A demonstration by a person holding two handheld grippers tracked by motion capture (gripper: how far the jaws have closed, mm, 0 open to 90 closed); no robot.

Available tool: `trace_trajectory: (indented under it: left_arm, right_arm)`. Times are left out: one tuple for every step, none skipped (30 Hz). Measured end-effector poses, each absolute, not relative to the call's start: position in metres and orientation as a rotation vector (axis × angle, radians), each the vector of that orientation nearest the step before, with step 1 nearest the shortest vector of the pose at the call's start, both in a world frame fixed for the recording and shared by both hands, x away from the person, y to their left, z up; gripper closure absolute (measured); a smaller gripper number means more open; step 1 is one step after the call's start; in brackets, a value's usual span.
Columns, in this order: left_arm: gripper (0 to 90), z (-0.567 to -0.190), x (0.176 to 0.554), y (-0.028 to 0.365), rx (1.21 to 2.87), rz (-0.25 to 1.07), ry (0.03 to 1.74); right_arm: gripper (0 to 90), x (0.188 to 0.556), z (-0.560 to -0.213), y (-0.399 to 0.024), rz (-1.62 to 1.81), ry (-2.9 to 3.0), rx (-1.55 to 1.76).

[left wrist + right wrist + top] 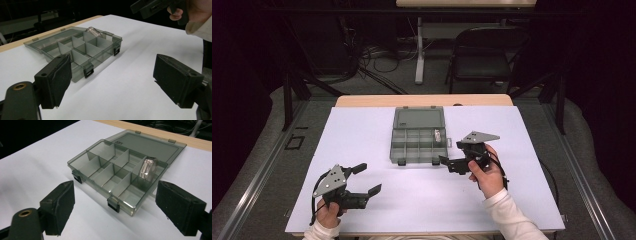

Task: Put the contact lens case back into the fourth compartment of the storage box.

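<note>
A grey see-through organiser box (419, 119) lies open in the middle of the white sheet, its lid folded back flat. One small clear round case (438, 134) stands on edge in the back right compartment (148, 168); the other compartments look bare. My right gripper (451, 152) hovers just right of the box's front corner, jaws open and pointing at the box (147, 143), with nothing between them (115, 205). My left gripper (369, 178) rests near the front left of the sheet, open and empty (112, 80), facing the box (75, 42).
The white sheet (492, 200) covers a wooden table whose far edge (372, 100) shows behind the box. Beyond it stand a black chair (484, 55), a white table leg (419, 50) and floor cables. Bare sheet lies in front of the box and on both sides.
</note>
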State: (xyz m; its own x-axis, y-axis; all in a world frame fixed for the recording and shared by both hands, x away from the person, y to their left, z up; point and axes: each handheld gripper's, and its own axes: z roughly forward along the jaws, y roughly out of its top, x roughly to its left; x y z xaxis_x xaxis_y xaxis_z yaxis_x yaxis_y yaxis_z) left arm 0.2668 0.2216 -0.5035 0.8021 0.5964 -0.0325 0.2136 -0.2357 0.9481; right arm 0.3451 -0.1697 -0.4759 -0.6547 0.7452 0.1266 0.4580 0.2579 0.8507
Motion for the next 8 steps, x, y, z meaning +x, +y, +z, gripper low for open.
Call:
trace_trajectory:
  left_arm:
    - [15.9,-0.504,0.267,0.222,1.809,0.404,0.624]
    - [15.9,-0.504,0.267,0.222,1.809,0.406,0.626]
    - [16.0,-0.504,0.267,0.222,1.808,0.408,0.628]
    - [15.9,-0.504,0.267,0.222,1.809,0.409,0.628]
    - [15.9,-0.504,0.267,0.222,1.807,0.409,0.63]
    - [15.9,-0.503,0.267,0.223,1.806,0.413,0.634]
    - [15.9,-0.503,0.267,0.223,1.805,0.413,0.634]
    - [15.9,-0.503,0.268,0.223,1.803,0.412,0.632]
  right_arm:
    - [15.5,0.342,-0.476,-0.171,1.354,2.231,1.112]
    - [15.5,0.34,-0.477,-0.173,1.354,2.23,1.108]
    - [15.3,0.337,-0.478,-0.175,1.353,2.229,1.114]
    - [15.1,0.333,-0.48,-0.179,1.347,2.223,1.115]
    - [15.1,0.333,-0.48,-0.179,1.347,2.223,1.115]
    - [14.4,0.328,-0.482,-0.185,1.341,2.222,1.12]
    - [14.4,0.328,-0.482,-0.185,1.341,2.222,1.12]
    - [14.3,0.326,-0.483,-0.187,1.34,2.219,1.131]
